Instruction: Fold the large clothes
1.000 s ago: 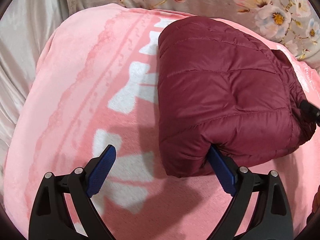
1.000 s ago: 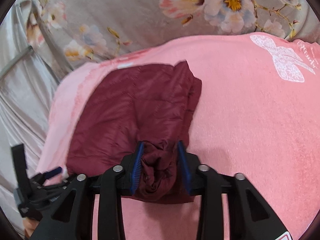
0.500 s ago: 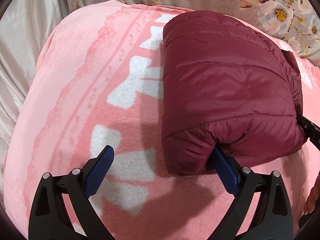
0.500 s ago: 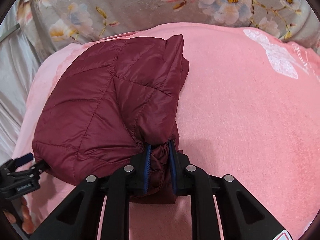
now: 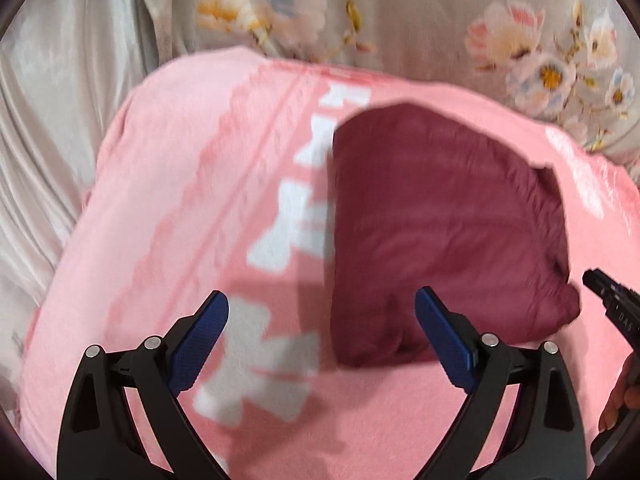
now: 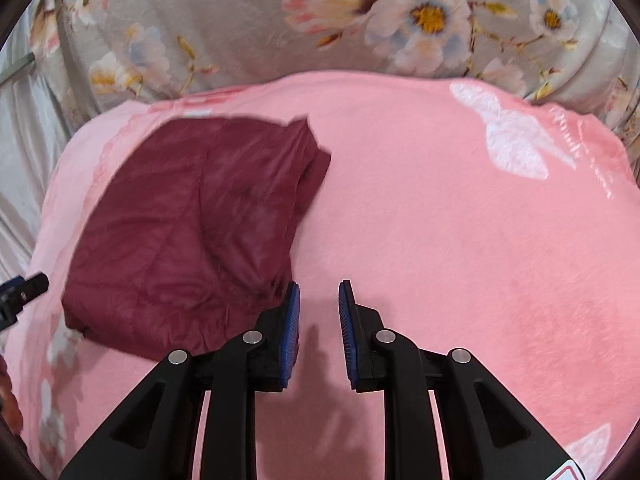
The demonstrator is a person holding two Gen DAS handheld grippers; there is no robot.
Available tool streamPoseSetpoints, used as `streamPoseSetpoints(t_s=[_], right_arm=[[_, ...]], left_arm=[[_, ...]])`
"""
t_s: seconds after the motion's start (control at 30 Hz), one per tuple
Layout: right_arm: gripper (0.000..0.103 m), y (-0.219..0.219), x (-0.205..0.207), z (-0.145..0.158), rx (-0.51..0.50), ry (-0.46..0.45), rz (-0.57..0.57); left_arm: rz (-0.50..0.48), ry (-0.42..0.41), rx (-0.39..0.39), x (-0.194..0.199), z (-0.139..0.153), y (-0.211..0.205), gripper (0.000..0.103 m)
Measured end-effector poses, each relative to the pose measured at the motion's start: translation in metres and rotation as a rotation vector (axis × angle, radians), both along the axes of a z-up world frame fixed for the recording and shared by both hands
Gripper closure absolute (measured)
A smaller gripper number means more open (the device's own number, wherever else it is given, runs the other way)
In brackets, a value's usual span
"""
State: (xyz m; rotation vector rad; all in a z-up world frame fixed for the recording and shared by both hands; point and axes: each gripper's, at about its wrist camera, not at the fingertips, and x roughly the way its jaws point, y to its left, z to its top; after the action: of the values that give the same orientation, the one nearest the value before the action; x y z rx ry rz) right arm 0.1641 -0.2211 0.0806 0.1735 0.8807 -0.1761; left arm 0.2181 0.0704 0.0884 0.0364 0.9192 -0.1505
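A maroon quilted jacket [image 5: 440,220], folded into a compact bundle, lies on a pink blanket [image 5: 180,200]. My left gripper [image 5: 322,308] hovers wide open over the blanket, its right finger [image 5: 444,332] in front of the bundle's near edge and nothing between the pads. In the right wrist view the jacket [image 6: 192,232] lies to the left of my right gripper [image 6: 319,296]. Its jaws stand a narrow gap apart over the bare blanket [image 6: 460,240] and hold nothing. Its left pad [image 6: 292,320] sits just beside the bundle's near right corner.
A grey floral sheet [image 5: 400,20] runs behind the blanket, also seen as the floral sheet [image 6: 240,20]. Silvery fabric [image 5: 48,120] lies off the blanket's left side. The other gripper's tip [image 5: 608,292] and part of a hand show at the right edge.
My right gripper let go of the bunched jacket edge and drew off to the right. My left gripper rose, and its right finger came away from the bundle's near edge. The bundle settled flat.
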Motion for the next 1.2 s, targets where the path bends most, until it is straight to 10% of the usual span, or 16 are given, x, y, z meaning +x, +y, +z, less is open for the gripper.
streamPoseSetpoints(t_s=[0.37,1.2], right_arm=[[0.086,0.027,0.068,0.049,-0.048,-0.104,0.058],[0.086,0.024,0.132,-0.050,-0.033,0.044,0.019]], left_arm=[[0.047,-0.082,0.063,0.076,0.029,-0.057,0.011],[0.071,0.034,0.082,0.124,-0.055,-0.083,0.008]])
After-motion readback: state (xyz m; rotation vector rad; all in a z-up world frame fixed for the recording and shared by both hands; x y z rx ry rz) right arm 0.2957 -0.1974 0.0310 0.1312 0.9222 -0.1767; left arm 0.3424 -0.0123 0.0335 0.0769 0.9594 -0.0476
